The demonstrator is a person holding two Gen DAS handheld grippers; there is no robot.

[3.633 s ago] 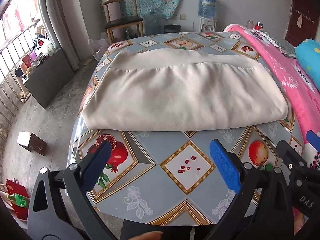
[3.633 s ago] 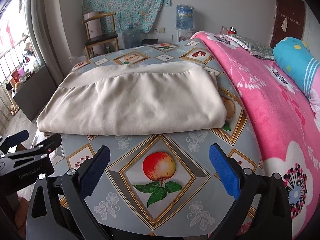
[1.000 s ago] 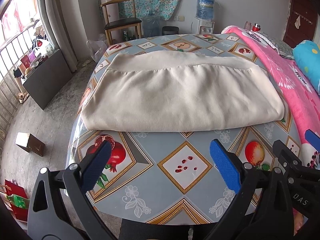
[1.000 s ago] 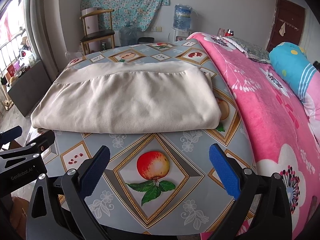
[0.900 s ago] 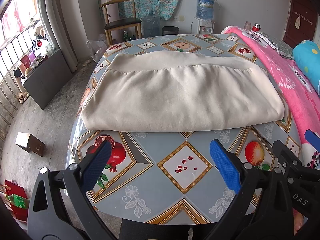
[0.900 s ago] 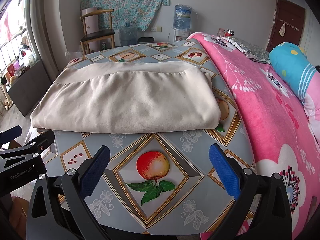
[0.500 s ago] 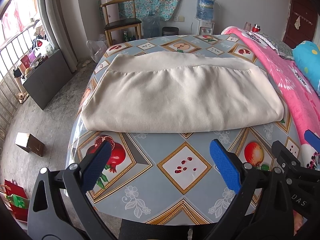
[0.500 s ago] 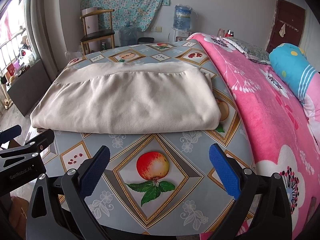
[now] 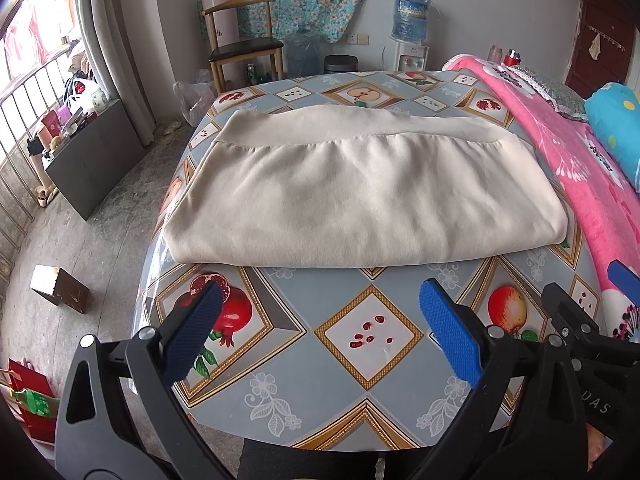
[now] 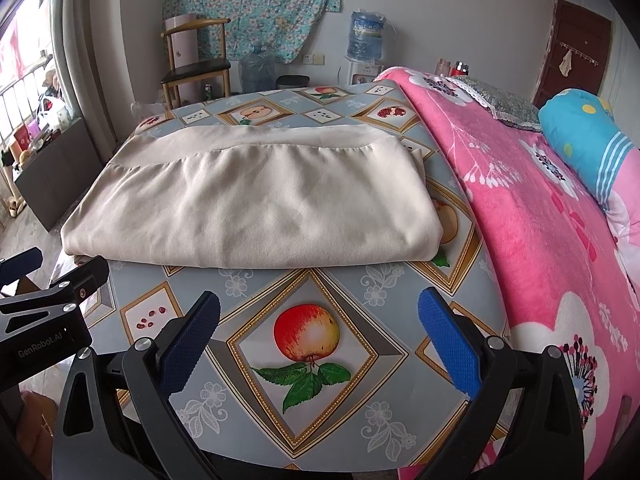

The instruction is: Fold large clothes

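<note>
Beyond spread grippers: folded garment; untouched

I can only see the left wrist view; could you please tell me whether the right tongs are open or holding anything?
Observer: The right tongs are open and empty. They are above the apple print on the tablecloth, short of the folded cream garment.
Operator: Thank you. Is the garment's far right corner neat?
Observer: Not quite. A lower layer pokes out past the top layer there.
</note>
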